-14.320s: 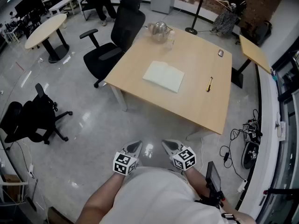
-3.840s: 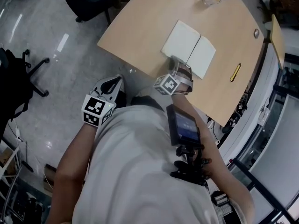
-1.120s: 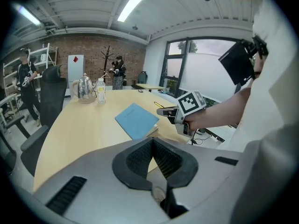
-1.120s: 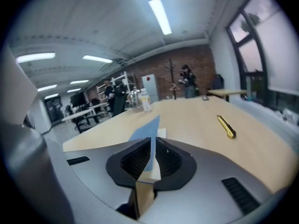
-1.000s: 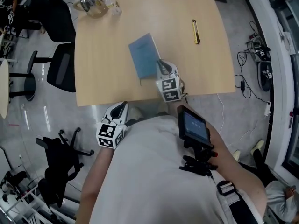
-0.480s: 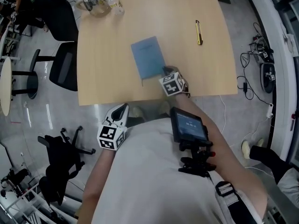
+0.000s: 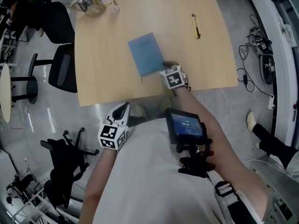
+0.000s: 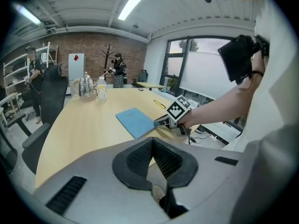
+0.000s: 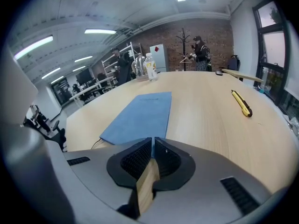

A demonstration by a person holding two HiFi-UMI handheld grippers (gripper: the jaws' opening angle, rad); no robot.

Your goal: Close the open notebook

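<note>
Right gripper view, jaws together, notebook (image 9: 140, 113) closed

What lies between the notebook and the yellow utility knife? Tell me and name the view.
Nothing: only bare table runs between the closed blue notebook and the yellow utility knife, as the head view and right gripper view show.

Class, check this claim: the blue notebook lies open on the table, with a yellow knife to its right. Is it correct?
Not quite. The notebook is closed, not open; the head view shows only its blue cover facing up. The rest holds: it lies on the table, with the yellow knife to its right.
</note>
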